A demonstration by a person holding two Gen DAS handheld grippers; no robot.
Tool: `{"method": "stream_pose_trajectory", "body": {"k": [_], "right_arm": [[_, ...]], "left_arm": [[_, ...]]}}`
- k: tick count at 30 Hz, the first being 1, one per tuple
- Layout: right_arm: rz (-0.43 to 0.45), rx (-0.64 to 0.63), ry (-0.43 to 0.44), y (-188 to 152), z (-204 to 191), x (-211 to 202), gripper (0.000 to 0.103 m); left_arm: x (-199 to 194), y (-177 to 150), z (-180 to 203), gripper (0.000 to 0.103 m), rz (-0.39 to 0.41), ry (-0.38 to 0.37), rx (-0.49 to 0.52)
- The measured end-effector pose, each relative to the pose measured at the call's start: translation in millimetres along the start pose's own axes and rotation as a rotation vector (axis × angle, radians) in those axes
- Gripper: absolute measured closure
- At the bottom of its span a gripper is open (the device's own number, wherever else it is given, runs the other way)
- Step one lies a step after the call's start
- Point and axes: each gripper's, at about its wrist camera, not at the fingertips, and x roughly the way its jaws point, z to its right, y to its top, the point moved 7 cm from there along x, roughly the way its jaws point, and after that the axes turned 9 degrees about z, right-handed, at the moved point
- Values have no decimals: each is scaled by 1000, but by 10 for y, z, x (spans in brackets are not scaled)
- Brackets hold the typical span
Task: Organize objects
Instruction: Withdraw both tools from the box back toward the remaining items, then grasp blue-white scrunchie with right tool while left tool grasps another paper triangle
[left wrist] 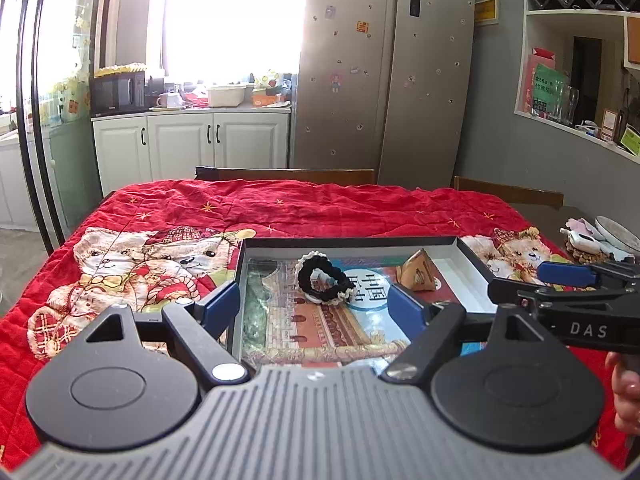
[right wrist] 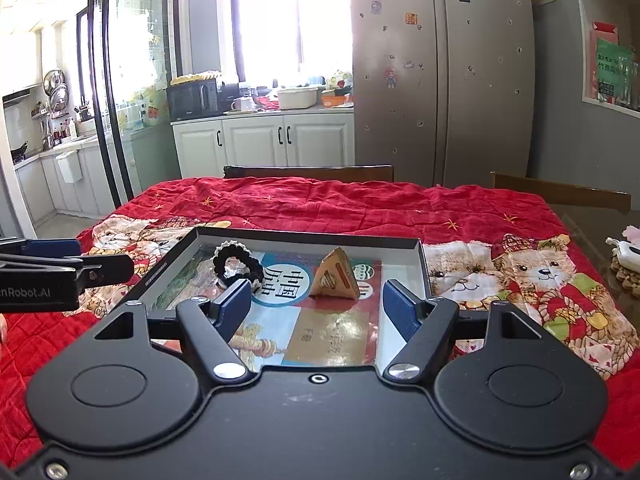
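A shallow dark-rimmed box (left wrist: 352, 241) (right wrist: 308, 236) lies on the red bear-print cloth. In it lie a history book (left wrist: 320, 320) (right wrist: 332, 336), a black-and-white scrunchie (left wrist: 325, 283) (right wrist: 237, 266) and a small brown triangular packet (left wrist: 418, 271) (right wrist: 335, 276), both resting on the book. My left gripper (left wrist: 314, 308) is open and empty, hovering over the box's near left part. My right gripper (right wrist: 316, 306) is open and empty over the box's near edge, just short of the packet. Each gripper shows in the other's view: the right one (left wrist: 560, 280), the left one (right wrist: 60, 260).
The red quilted cloth (left wrist: 280, 204) (right wrist: 360, 204) covers the table. Wooden chair backs (left wrist: 286, 174) (right wrist: 308, 171) stand at the far edge. At the table's right end sit a plate and small items (left wrist: 600, 240) (right wrist: 628, 256) on bare wood. A fridge and kitchen cabinets stand behind.
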Motion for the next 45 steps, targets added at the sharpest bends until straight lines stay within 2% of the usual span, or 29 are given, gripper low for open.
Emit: {"method": "stream_pose_trajectory", "body": {"k": [10,20,27,29,45], "right_arm": [[-17,-27,20,-218,-77,-241,31],[-71,-86,60,-595,-348,-435,34],[-105,-72,68,-859,-450,-542,43],[-119,-51,79,-924,-468,-561,48],[-195,-36,141,-1195,-656,-586,63]], "left_arm": [[-148,-234,-74,14,-29,-7,27],[-233,-585,-83,14,-86,-58,62],[-254,-844,-80,14,-113,-96,122],[-250,-889,-84,14,-119,-102,120],[-108,-1116,-159,17,-157,-128,69]]}}
